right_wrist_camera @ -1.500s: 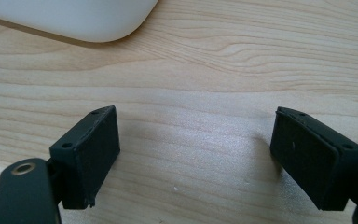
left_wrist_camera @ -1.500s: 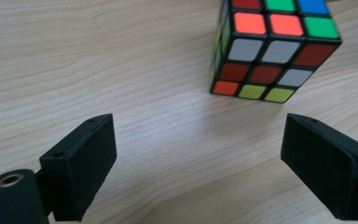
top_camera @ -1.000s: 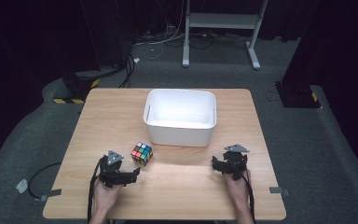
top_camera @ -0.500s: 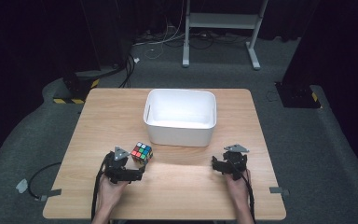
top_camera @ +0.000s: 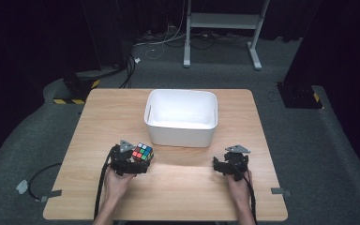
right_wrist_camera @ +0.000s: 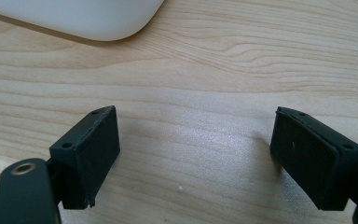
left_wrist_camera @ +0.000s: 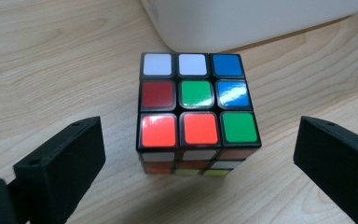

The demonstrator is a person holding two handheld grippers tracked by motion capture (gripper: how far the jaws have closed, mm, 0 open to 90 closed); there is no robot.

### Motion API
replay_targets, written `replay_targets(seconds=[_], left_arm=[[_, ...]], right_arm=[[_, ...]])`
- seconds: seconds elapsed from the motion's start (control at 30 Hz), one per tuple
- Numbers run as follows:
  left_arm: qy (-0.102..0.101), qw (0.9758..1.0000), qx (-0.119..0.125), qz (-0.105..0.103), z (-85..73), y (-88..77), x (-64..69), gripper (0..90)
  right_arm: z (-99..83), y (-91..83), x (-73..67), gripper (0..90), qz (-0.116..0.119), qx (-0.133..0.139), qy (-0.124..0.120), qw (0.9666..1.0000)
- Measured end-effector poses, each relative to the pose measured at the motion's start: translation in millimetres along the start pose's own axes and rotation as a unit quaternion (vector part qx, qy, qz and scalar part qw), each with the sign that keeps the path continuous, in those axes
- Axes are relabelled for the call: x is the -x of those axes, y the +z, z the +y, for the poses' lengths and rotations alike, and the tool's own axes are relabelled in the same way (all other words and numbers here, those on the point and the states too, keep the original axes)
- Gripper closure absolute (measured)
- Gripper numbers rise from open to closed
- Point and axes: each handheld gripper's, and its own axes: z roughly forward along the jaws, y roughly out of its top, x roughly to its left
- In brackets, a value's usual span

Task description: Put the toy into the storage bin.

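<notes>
Wood-grained table [top_camera: 183,187] carries a scrambled Rubik's cube [left_wrist_camera: 196,109], which stands just ahead of the left gripper [left_wrist_camera: 198,154], centred between its two black jaws with a clear gap on either side. Those jaws have just been opening and now stand wide, gripping nothing. Beyond the cube sits a white plastic bin [top_camera: 181,117]. The right gripper [right_wrist_camera: 196,154] gapes empty over bare wood.

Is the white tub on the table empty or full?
Empty: the white tub shows only its bare white floor; the puzzle cube sits outside it.
</notes>
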Motion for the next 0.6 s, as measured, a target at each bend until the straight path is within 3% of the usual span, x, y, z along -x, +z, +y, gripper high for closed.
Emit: replay_targets(seconds=[0.3,0.43,0.6], left_arm=[[0.002,1.0,0.001,-0.001,8.9,16.6,0.5,5.0],[0.004,1.0,0.006,0.0,10.1,21.6,0.9,15.5],[0.0,1.0,0.007,0.0,11.0,28.6,1.3,16.8]], right_arm=[[0.0,0.1,0.1,15.6,0.0,0.001,-0.001,1.0],[0.0,0.0,0.0,15.5,0.0,0.0,0.0,1.0],[0.0,0.0,-0.1,15.5,0.0,0.001,-0.001,1.0]])
